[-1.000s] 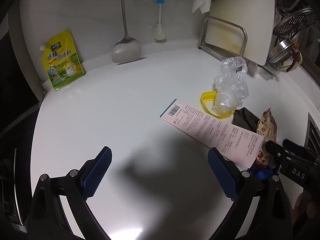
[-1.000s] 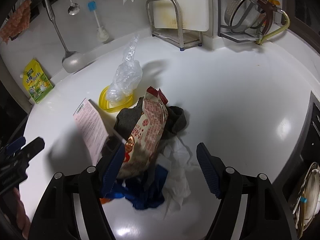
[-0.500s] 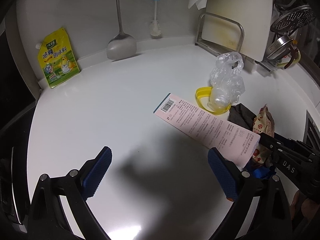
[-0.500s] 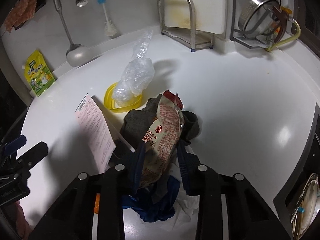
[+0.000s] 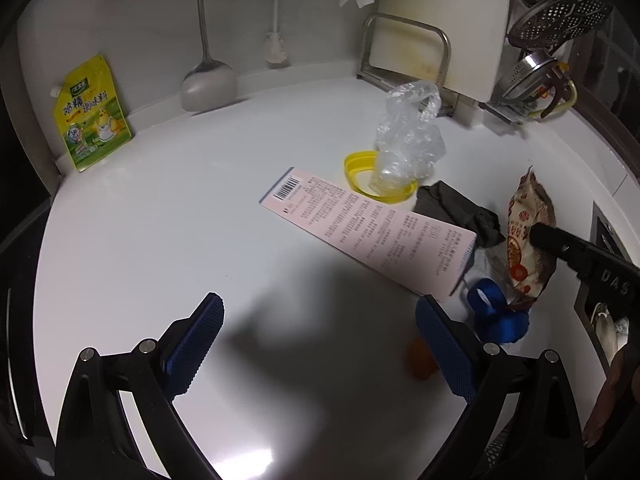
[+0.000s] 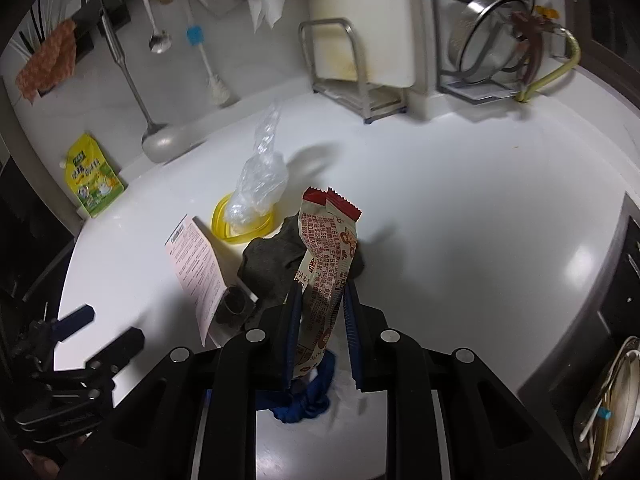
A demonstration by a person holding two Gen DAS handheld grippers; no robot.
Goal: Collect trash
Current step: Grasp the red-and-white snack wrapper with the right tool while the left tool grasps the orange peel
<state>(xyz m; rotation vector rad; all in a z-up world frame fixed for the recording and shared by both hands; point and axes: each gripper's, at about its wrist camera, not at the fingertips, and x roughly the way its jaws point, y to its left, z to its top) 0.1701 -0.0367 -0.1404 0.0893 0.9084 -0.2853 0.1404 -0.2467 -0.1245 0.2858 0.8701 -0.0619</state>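
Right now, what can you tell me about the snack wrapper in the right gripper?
The snack wrapper is a crinkled foil-like packet, beige with red print and a red serrated top edge. It stands nearly upright, pinched near its lower half by the right gripper, whose jaws have just been closing on it. It looks flattened. Its lower end hangs over a blue scrap; a dark cloth lies just behind it.

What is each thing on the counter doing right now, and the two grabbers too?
Right gripper: shut on the snack wrapper.
Snack wrapper: pinched, standing up between the pads.
Left gripper: open, holding nothing.
Pink paper slip: lying flat.
Clear plastic bag: crumpled, standing in the yellow ring.
Dark cloth: bunched up.
Blue strap: lying loose.
Seasoning pouch: leaning on the wall.
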